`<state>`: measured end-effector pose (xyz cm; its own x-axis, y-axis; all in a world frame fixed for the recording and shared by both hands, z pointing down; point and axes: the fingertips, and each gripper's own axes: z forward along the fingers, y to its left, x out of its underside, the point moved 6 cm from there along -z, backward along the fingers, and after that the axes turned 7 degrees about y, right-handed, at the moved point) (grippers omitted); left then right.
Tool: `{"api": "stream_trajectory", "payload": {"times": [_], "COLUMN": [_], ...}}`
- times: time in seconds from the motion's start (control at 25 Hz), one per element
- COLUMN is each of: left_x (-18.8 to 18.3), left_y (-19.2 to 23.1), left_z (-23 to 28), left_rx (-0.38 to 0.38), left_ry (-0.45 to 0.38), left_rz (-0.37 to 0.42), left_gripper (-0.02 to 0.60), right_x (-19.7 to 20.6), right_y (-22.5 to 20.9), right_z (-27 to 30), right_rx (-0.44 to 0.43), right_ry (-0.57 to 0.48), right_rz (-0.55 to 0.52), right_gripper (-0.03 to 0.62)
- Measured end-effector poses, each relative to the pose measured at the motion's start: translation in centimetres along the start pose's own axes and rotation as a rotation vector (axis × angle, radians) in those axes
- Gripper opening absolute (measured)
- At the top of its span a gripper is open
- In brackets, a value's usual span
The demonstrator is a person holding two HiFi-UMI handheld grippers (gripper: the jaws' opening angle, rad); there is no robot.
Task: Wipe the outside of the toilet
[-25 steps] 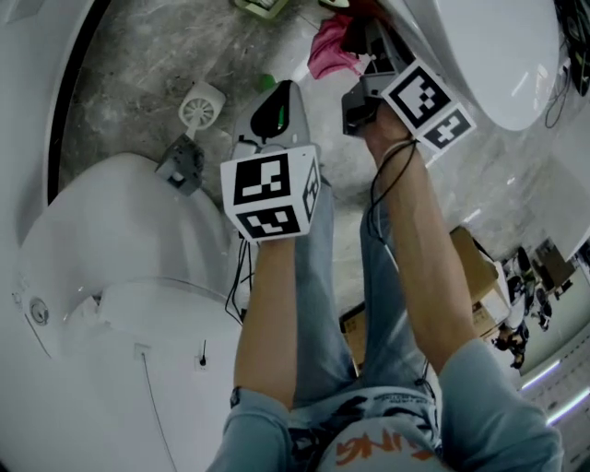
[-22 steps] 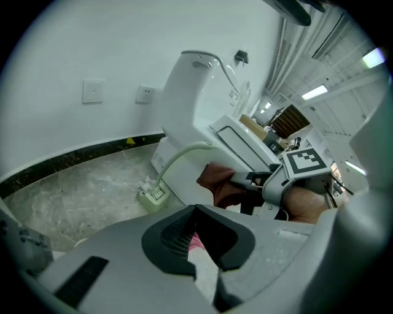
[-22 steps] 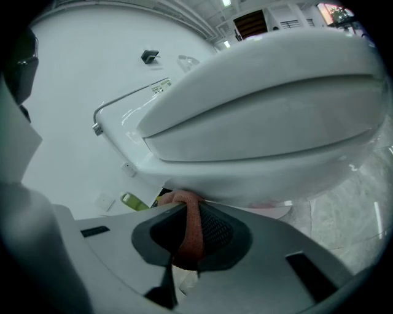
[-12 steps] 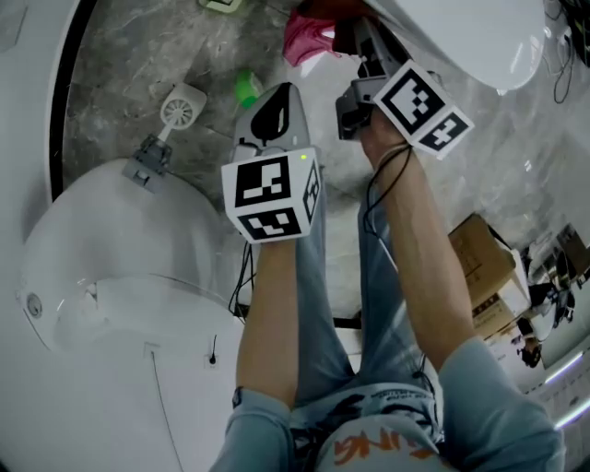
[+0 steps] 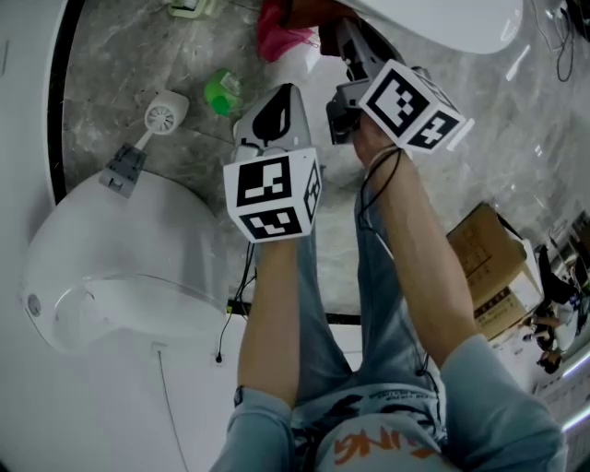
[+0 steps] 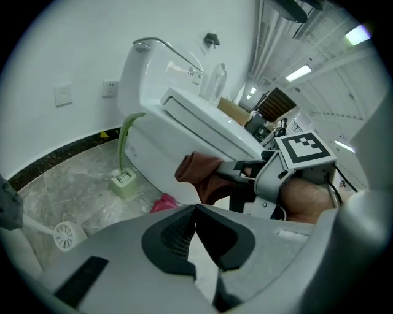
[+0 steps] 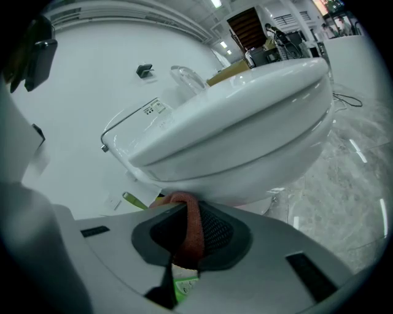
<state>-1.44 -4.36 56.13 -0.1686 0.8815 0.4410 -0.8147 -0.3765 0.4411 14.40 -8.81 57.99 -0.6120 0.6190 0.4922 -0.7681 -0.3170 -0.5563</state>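
The white toilet [image 7: 245, 135] fills the right gripper view, its bowl bulging just above the jaws. My right gripper [image 7: 184, 214] is shut on a brownish-red cloth [image 7: 191, 230], whose top edge meets the underside of the bowl. In the left gripper view that cloth [image 6: 199, 175] is pressed to the bowl's side below the seat of the toilet [image 6: 184, 116]. In the head view the right gripper [image 5: 343, 35] reaches up under the toilet [image 5: 442, 23]. My left gripper [image 5: 274, 103] hovers beside it over the floor, its jaws [image 6: 196, 211] closed with nothing between them.
A second white toilet [image 5: 120, 249] stands at the left. On the marble floor lie a pink rag [image 5: 277, 41], a green bottle [image 5: 221, 92], a white round brush [image 5: 159, 117] and a green brush holder [image 6: 124, 181]. Cardboard boxes [image 5: 484, 267] sit at the right.
The right gripper has slid a little left along the bowl with the cloth. The head view has shifted, so floor items sit lower and further left. The left gripper stays put.
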Motion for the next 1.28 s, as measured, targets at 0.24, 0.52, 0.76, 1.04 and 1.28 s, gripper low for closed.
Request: {"api": "stream_trajectory", "payload": {"times": [0.24, 0.52, 0.76, 1.04, 1.28], "left_x": [0.5, 1.8, 3.0, 5.0, 7.1], "left_y": [-2.7, -6.2, -9.6, -11.8, -12.5], "left_z": [0.6, 1.3, 2.0, 2.1, 1.8], "left_rx": [-0.004, -0.014, -0.023, -0.058, -0.077], "left_ry": [-0.007, -0.005, -0.032, -0.081, -0.099], "left_rz": [0.020, 0.033, 0.016, -0.055, -0.105], "left_gripper": [-0.002, -0.002, -0.002, -0.002, -0.002], "right_x": [-0.3, -0.8, -2.1, -3.1, -2.0], "right_y": [-2.7, -6.6, -10.5, -14.3, -15.1], "right_z": [-1.9, -4.5, -6.8, -8.9, -11.0], "right_rx": [-0.003, 0.008, 0.028, 0.068, 0.057], "right_ry": [0.005, 0.016, 0.023, 0.034, 0.081], "right_rz": [-0.003, -0.003, -0.021, -0.066, -0.146], "right_gripper": [0.044, 0.044, 0.044, 0.043, 0.043]}}
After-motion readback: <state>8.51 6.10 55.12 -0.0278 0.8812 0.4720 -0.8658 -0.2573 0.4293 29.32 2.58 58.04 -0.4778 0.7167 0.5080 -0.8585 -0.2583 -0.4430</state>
